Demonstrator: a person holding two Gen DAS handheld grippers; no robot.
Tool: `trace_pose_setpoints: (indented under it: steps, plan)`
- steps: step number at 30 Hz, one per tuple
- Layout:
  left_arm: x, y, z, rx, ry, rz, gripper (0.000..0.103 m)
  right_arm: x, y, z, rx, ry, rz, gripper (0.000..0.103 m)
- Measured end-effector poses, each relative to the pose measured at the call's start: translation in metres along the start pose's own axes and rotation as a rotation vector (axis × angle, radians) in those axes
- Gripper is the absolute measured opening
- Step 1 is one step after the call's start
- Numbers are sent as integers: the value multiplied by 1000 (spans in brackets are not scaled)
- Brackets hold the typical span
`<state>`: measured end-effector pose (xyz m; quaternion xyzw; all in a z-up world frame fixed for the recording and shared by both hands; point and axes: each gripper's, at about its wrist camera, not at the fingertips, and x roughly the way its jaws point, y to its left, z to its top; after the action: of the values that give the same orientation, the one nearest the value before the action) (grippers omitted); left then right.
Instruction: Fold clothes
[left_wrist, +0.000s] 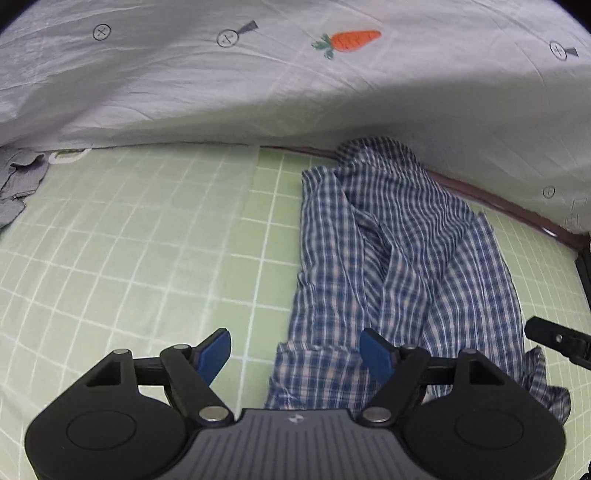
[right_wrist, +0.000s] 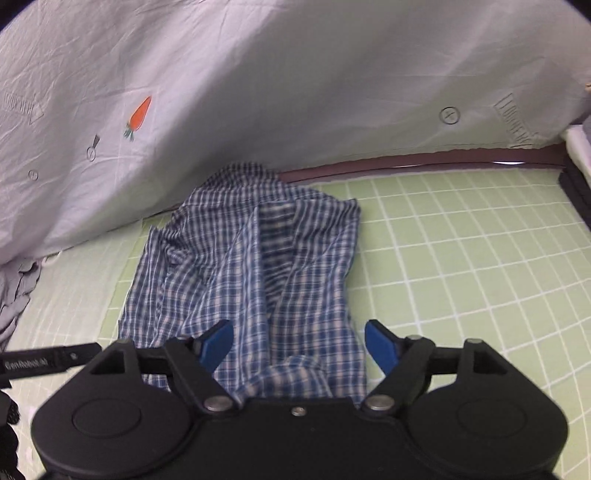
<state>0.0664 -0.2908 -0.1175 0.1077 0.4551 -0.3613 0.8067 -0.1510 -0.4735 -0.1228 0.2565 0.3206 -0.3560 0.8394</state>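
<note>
A blue-and-white checked shirt (left_wrist: 399, 266) lies rumpled lengthwise on the green grid mat (left_wrist: 147, 258), its far end against the white sheet. My left gripper (left_wrist: 297, 350) is open and empty over the shirt's near left edge. In the right wrist view the same shirt (right_wrist: 251, 280) lies ahead on the mat (right_wrist: 461, 258). My right gripper (right_wrist: 299, 343) is open and empty above the shirt's near end. The right gripper's finger shows at the right edge of the left wrist view (left_wrist: 557, 338), and the left gripper's finger shows at the left of the right wrist view (right_wrist: 48, 360).
A white sheet with a carrot print (left_wrist: 347, 40) hangs behind the mat. A grey garment (left_wrist: 18, 188) lies at the mat's far left. A dark brown table edge (right_wrist: 424, 162) runs along the back, and a black frame (right_wrist: 576, 188) stands at the far right.
</note>
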Motion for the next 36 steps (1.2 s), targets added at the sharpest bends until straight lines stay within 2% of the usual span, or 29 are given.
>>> trace_pose_setpoints:
  steps: [3,6,8,10,12,13,14,16,23,27,29,32,35,36]
  plan:
    - [-9,9,-7,9,17,3,78,-13,-4,-10,9,6,-3,77]
    - [-11,12,-17,6,50,12,78,-19,-8,-16,58,27,41,66]
    - [-12,14,-27,2,68,19,78,-17,-9,-16,88,50,81,53]
    - [-12,15,-34,-4,88,23,78,-9,-8,-13,115,79,110,45]
    - [-10,16,-38,-9,105,26,78,3,-8,-11,148,143,134,33]
    - [-10,16,-38,-11,107,30,78,10,-10,-11,166,167,149,18]
    - [-10,16,-38,-13,108,33,78,15,-12,-11,187,178,172,7]
    - [-11,18,-38,-17,104,33,78,17,-14,-9,194,158,159,3]
    - [-9,24,-34,-35,89,50,78,7,-35,1,208,69,33,2]
    - [-10,27,-35,-41,83,61,78,-1,-58,-3,318,13,20,3]
    - [-13,31,-34,-51,74,69,78,-8,-65,-6,337,-12,-1,9]
    - [-19,39,-33,-69,58,81,78,-18,-71,-10,331,-25,-48,22]
    - [-25,45,-35,-77,57,92,78,-30,-75,-18,328,-36,-52,33]
    - [-27,47,-36,-80,59,92,78,-34,-77,-20,327,-40,-53,33]
